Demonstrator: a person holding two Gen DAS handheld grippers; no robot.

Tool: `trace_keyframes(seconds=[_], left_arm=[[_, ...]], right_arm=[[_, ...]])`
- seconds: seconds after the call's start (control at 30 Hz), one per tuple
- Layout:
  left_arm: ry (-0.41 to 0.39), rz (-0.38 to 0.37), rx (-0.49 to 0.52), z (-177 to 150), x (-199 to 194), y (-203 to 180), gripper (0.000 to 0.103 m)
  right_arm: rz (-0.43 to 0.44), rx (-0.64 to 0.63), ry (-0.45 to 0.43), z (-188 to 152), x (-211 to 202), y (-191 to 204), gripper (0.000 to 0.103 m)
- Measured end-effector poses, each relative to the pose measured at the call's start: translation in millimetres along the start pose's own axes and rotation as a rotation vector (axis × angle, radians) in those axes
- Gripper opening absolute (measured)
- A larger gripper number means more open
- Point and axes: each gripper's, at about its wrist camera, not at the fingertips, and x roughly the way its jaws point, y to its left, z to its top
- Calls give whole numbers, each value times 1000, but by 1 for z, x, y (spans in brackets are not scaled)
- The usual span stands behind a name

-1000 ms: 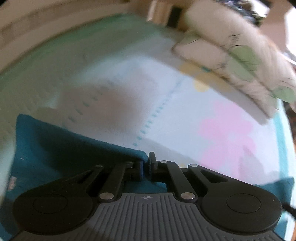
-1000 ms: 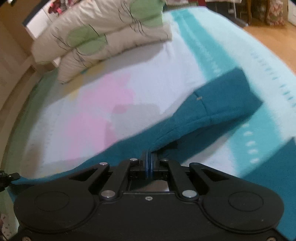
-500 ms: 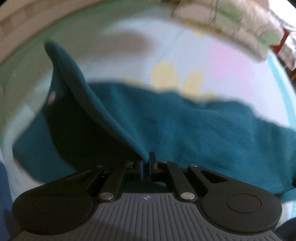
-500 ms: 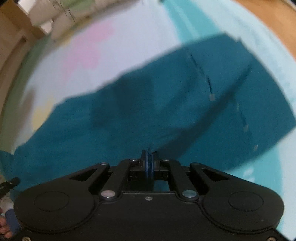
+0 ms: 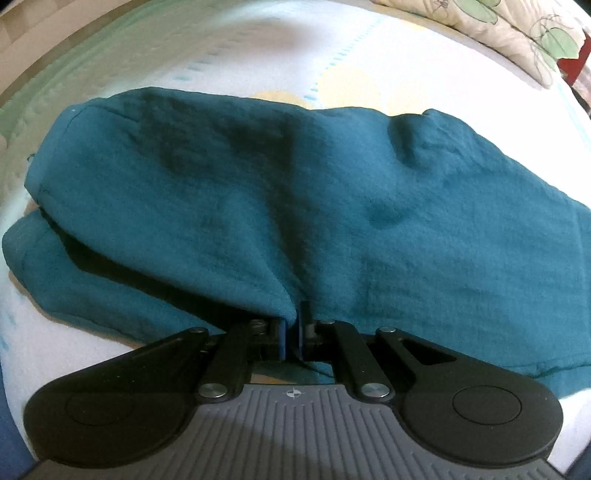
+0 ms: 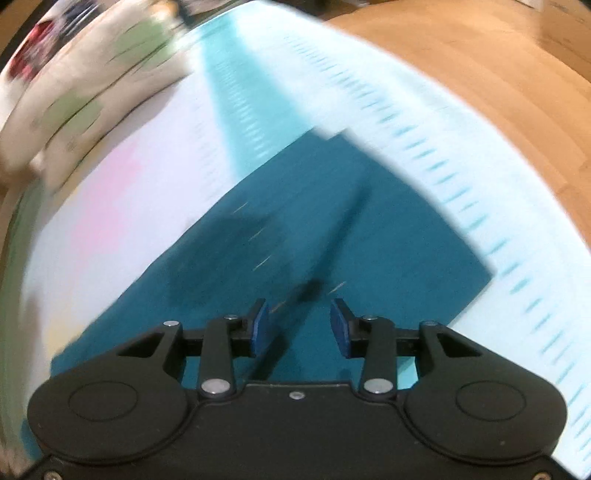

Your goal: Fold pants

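The teal pants (image 5: 295, 192) lie folded over on the bed, one layer on top of another. My left gripper (image 5: 292, 332) is shut on the near edge of the top layer, low over the bed. In the blurred right wrist view the pants (image 6: 369, 251) lie flat below my right gripper (image 6: 299, 323), which is open and empty just above the cloth.
The bed cover (image 5: 258, 48) is white with pink and yellow flowers and a turquoise border (image 6: 251, 99). Pillows (image 5: 509, 26) with green leaves lie at the head of the bed. Wooden floor (image 6: 480, 74) lies past the bed's right edge.
Both grippers carried the lifted edge of the pants over and down onto the lower layer. The right gripper has opened and let go. The left stays shut on the cloth.
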Motion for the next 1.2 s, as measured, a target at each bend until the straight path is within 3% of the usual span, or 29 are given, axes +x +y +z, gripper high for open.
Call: trace_keyframes(seconds=[0.2, 0.53, 0.57, 0.6, 0.63, 0.8, 0.97, 1.2], left_arm=[[-11, 48, 52, -11, -3, -14, 6], [-4, 45, 42, -11, -3, -21, 6], [-4, 43, 41, -10, -3, -20, 6], [-4, 41, 41, -11, -1, -18, 6], [-4, 39, 40, -11, -1, -18, 6], [10, 13, 29, -9, -1, -11, 6], [21, -27, 7, -13, -5, -2, 6], [10, -29, 31, -20, -9, -4, 6]], right_arm=[[-15, 30, 56, 0, 37, -12, 49], [55, 35, 7, 7, 74, 26, 47], [65, 27, 6, 8, 73, 30, 42], [74, 18, 3, 9, 72, 33, 23], [75, 0, -6, 10, 68, 37, 12], [78, -45, -72, 15, 20, 47, 8], [18, -34, -112, 10, -33, 18, 8], [-85, 77, 52, -8, 20, -40, 7]])
